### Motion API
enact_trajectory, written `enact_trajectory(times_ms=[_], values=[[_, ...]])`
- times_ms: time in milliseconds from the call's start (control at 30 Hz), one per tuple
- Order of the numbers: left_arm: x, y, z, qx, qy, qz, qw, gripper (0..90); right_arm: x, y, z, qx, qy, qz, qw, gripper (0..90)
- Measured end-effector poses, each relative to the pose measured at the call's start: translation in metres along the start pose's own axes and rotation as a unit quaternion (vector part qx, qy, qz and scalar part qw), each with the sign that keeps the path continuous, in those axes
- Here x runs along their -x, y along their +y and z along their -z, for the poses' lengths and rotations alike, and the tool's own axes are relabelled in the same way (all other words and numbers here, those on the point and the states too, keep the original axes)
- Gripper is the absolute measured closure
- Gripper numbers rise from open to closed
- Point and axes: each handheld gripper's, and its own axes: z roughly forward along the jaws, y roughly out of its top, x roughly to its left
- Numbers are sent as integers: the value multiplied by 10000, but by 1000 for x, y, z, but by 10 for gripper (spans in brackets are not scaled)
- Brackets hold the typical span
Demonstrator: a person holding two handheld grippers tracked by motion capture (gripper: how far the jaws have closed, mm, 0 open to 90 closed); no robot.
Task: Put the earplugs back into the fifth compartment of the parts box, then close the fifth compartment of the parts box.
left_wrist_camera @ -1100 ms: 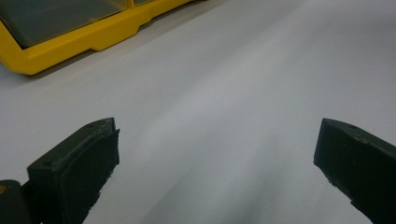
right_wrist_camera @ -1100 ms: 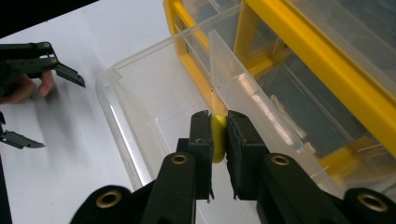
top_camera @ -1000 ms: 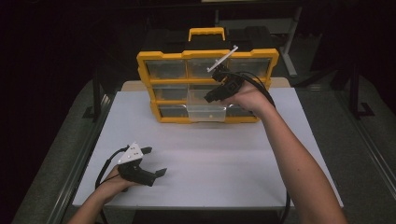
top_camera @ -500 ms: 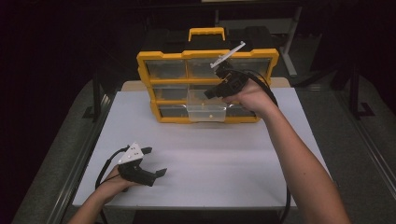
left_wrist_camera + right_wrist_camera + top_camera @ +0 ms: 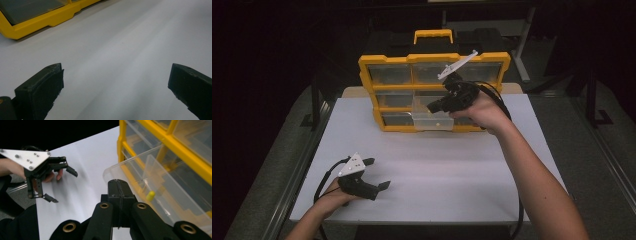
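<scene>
- Hovering at the front of the yellow organizer box (image 5: pixel 392 125), the right gripper (image 5: pixel 435 106) has its jaws pressed flat together, nothing between them; they just finished closing.
- Clear drawer (image 5: pixel 432 119) sits pulled partway out of the box's bottom row, at the far edge of the white table (image 5: pixel 452 165).
- In the right gripper view the clenched tips sit just over the drawer's near rim (image 5: pixel 130 163); can't tell if they touch it.
- Small yellow piece (image 5: pixel 150 195) lies inside the drawer, beyond and to the right of the tips, apart from them.
- Left gripper (image 5: pixel 378 174) rests low at the near-left of the table, jaws spread wide, empty, well apart from the box.
</scene>
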Motion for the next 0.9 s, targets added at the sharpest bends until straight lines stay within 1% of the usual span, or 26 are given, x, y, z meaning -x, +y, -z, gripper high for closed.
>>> enact_trajectory(times_ms=[133,167,300,333,467,533,633,667,833,900], values=[[0,0,0,8,3,1,10000,0,-4,-4,-1,-7,31,36,10000,886],[-1,0,0,9,10,4,10000,0,-6,-9,-2,-7,71,34,10000,887],[-1,0,0,-2,-3,19,10000,0,-8,-14,-4,-37,94,48,9999,887],[-1,0,0,4,-5,11,10000,0,-10,-19,-7,-83,128,51,9999,886],[-1,0,1,9,12,3,10000,0,-10,-25,-11,-144,142,50,9998,887],[-1,0,0,7,13,1,10000,0,-10,-28,-15,-223,93,41,9997,887],[-1,0,0,2,5,3,10000,0,-9,-29,-16,-225,91,43,9997,887],[-1,0,0,-1,7,8,10000,0,-6,-30,-18,-257,51,31,9997,887],[-1,0,0,-2,0,3,10000,0,-2,-30,-20,-279,-36,0,9996,887],[-1,0,0,-3,0,5,10000,0,-1,-30,-21,-265,-7,-1,9996,888]])
